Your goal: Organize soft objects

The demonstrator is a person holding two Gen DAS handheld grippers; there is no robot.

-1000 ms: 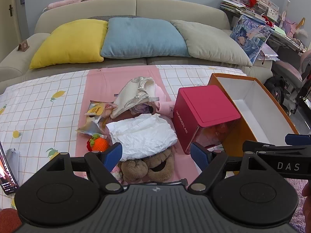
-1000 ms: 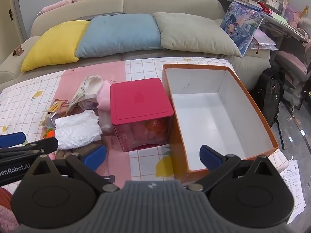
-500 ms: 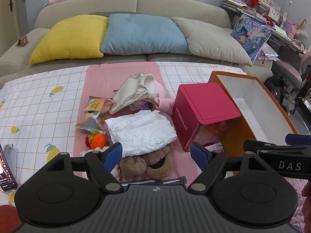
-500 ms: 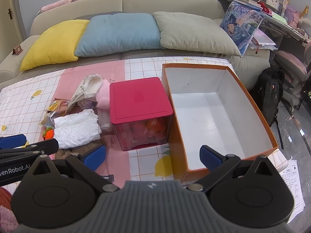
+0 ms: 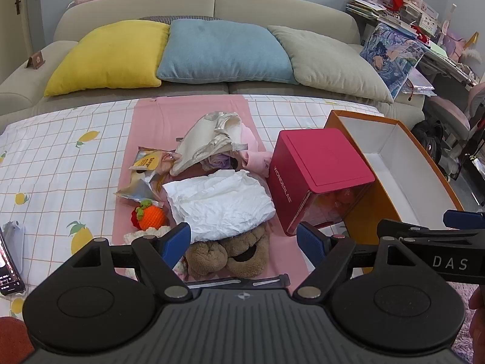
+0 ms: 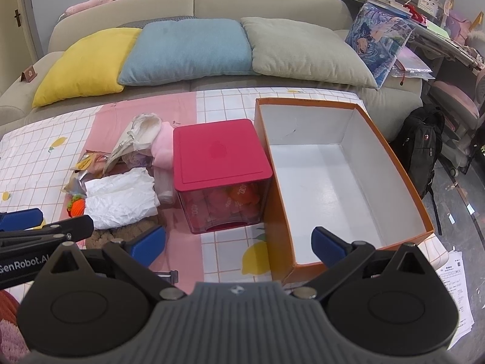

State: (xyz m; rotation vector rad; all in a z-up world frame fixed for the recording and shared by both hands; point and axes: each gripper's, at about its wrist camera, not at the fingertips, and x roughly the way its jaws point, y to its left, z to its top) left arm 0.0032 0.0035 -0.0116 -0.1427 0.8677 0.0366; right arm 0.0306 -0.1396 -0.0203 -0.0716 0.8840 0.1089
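A heap of soft things lies on the pink strip of the cloth: a crumpled white cloth (image 5: 219,204) (image 6: 121,197), a brown plush toy (image 5: 230,256), a cream garment (image 5: 209,142), a pink garment (image 5: 257,157) and a crocheted orange fruit (image 5: 150,217). An open orange box (image 6: 339,182) (image 5: 391,170) with a bare white inside stands to the right of a pink-lidded clear bin (image 6: 221,173) (image 5: 318,176). My left gripper (image 5: 244,238) is open just short of the plush toy. My right gripper (image 6: 239,244) is open in front of the box's near corner.
Snack packets (image 5: 145,170) lie left of the heap. A phone (image 5: 7,270) rests at the left edge. A sofa with yellow (image 5: 112,53), blue (image 5: 224,50) and grey (image 5: 330,62) cushions runs behind. A black backpack (image 6: 424,148) and papers (image 6: 454,276) are on the floor at right.
Both views have shifted slightly: the heap and boxes sit a little further from the left gripper and lower-left. Nothing was taken hold of.
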